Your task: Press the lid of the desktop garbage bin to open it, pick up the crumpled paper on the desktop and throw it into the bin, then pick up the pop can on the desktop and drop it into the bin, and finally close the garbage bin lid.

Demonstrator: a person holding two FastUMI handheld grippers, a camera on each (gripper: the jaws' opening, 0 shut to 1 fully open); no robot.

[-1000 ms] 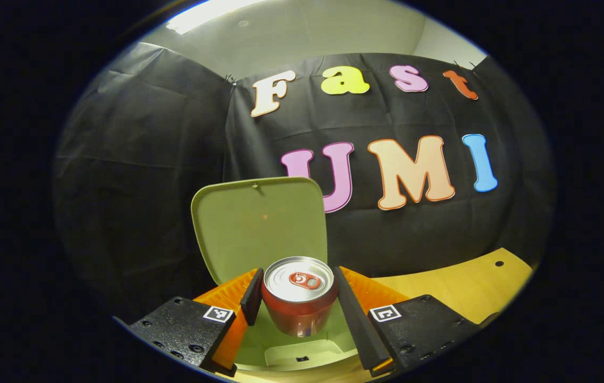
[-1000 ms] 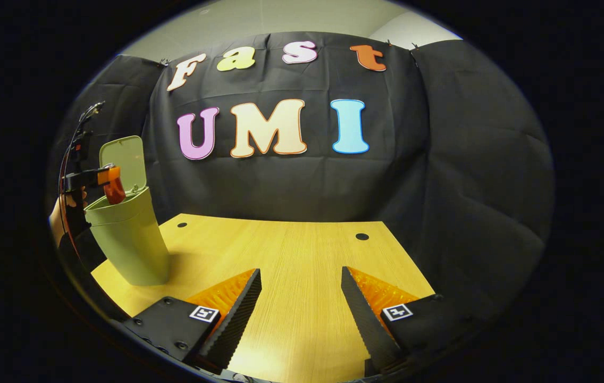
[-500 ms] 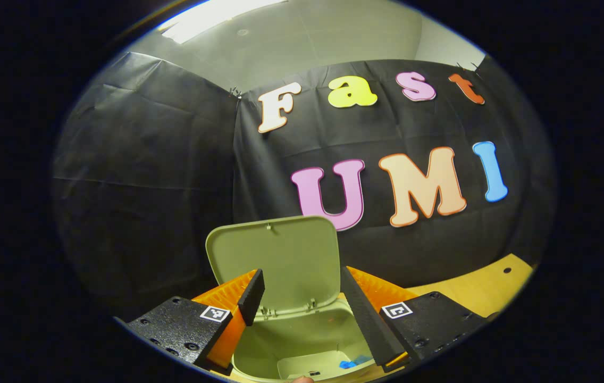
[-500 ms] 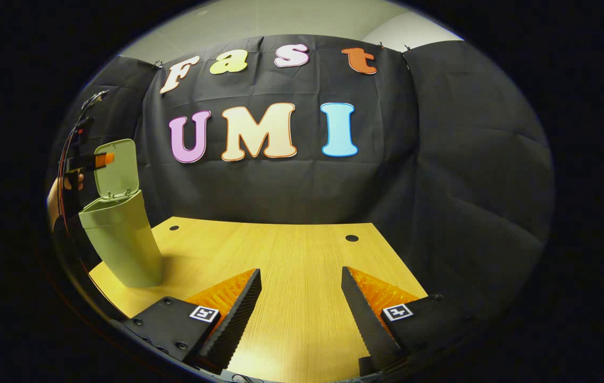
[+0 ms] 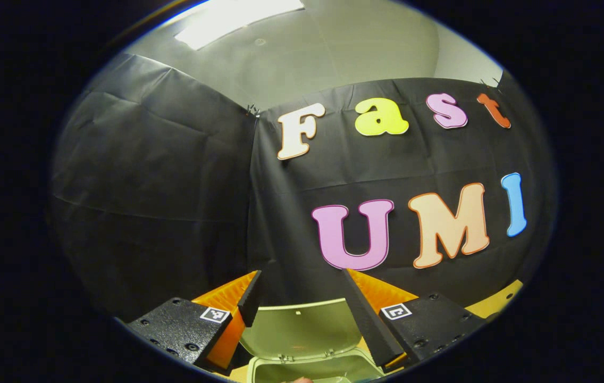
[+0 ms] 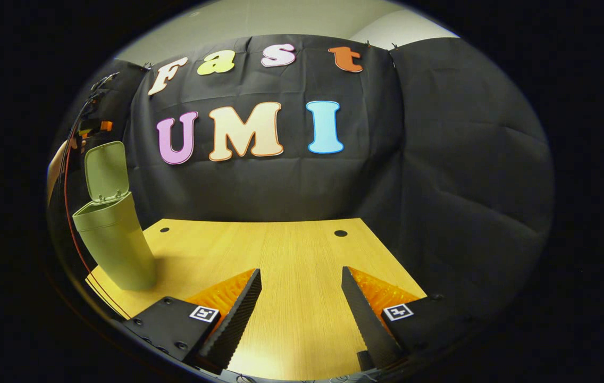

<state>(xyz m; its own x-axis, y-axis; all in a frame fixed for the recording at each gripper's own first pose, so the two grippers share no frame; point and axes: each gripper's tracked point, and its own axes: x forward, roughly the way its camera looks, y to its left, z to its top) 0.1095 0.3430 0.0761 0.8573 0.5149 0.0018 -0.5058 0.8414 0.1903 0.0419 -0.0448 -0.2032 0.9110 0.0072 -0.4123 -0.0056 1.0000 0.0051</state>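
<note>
The light wooden desktop (image 6: 291,255) lies bare in front of my right gripper (image 6: 301,314), whose fingers are spread wide and hold nothing. At the desktop's far left corner stands the tall pale green plastic garbage bin (image 6: 116,244), its flat hinged lid (image 6: 104,170) upright above the mouth. My left gripper (image 5: 302,308) hangs above that lid (image 5: 302,330), fingers apart and empty. I see neither paper nor can on the wood, so I judge closing the lid is the step in hand. To do it well I should come over the lid's top edge from behind, push it forward and down with one finger, and press gently so the light bin does not tip.
</note>
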